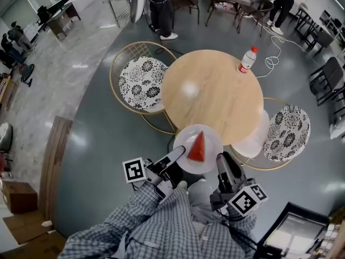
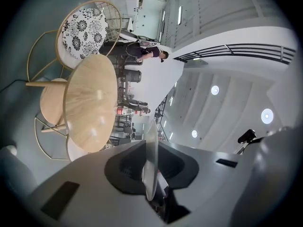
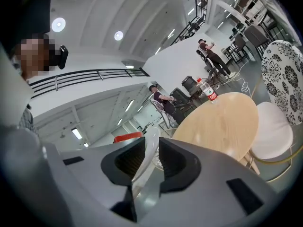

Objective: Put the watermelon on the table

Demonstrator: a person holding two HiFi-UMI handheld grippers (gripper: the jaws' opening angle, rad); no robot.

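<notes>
Head view only, whole watermelon [image 1: 197,147] on plate [image 1: 211,138]

A red-capped bottle [image 1: 247,60] stands upright. A wire chair [image 1: 141,82] with a floral cushion sits at left. A second chair [image 1: 289,132], also floral-cushioned, is at right beside a white stool [image 1: 253,142]. A white cable [image 1: 271,61] lies on the grey floor [image 1: 108,139].

Upright bottle [image 1: 247,60] on round wooden table [image 1: 215,99]

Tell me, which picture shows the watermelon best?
The head view. There the watermelon is a whole red triangle lying on the white plate. The right gripper view catches only a thin red edge of it past the plate's rim. The left gripper view shows just the plate edge-on, no watermelon.
</notes>
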